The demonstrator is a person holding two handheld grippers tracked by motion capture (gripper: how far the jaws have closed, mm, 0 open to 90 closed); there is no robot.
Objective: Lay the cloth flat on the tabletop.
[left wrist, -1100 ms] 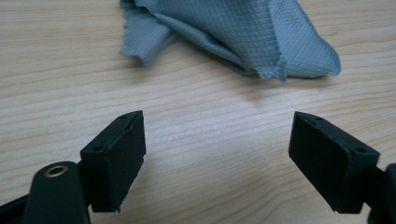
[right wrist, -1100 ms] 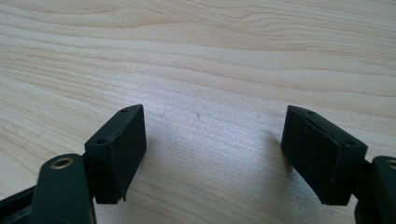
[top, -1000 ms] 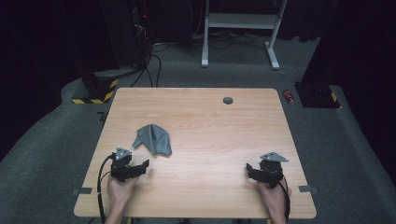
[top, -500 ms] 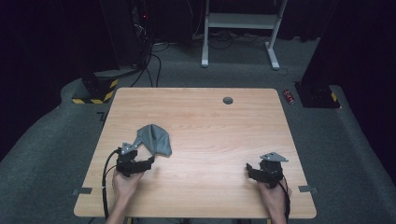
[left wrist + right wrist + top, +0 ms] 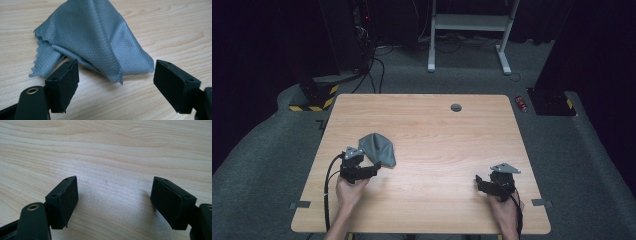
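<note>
The left gripper [image 5: 373, 169] has moved forward over the last second, from a spot short of the grey cloth [image 5: 378, 148] to right at its near edge. In the high view the jaw tips now sit just beside, perhaps touching, the near hem of the cloth, where a second ago there was bare wood between them. The cloth itself has not shifted: it lies crumpled in a loose peak on the left half of the counter [image 5: 437, 130], toward the near side.

In the left gripper view the left gripper [image 5: 115, 80] stands wide open, and the cloth [image 5: 100, 37] rises between and beyond the two jaws, its lowest pointed corner hanging near the middle of the gap (nothing is pinched yet). I judge this to be the approach to a grasp, nearly complete; a short push forward and down would put that corner between the jaws before closing.

The right gripper [image 5: 482, 183] has stayed where it was, at the near right of the counter, well apart from the cloth. In its own view the right gripper [image 5: 113, 200] is also spread wide, with bare wood under it. It seems to be waiting its turn.
</note>
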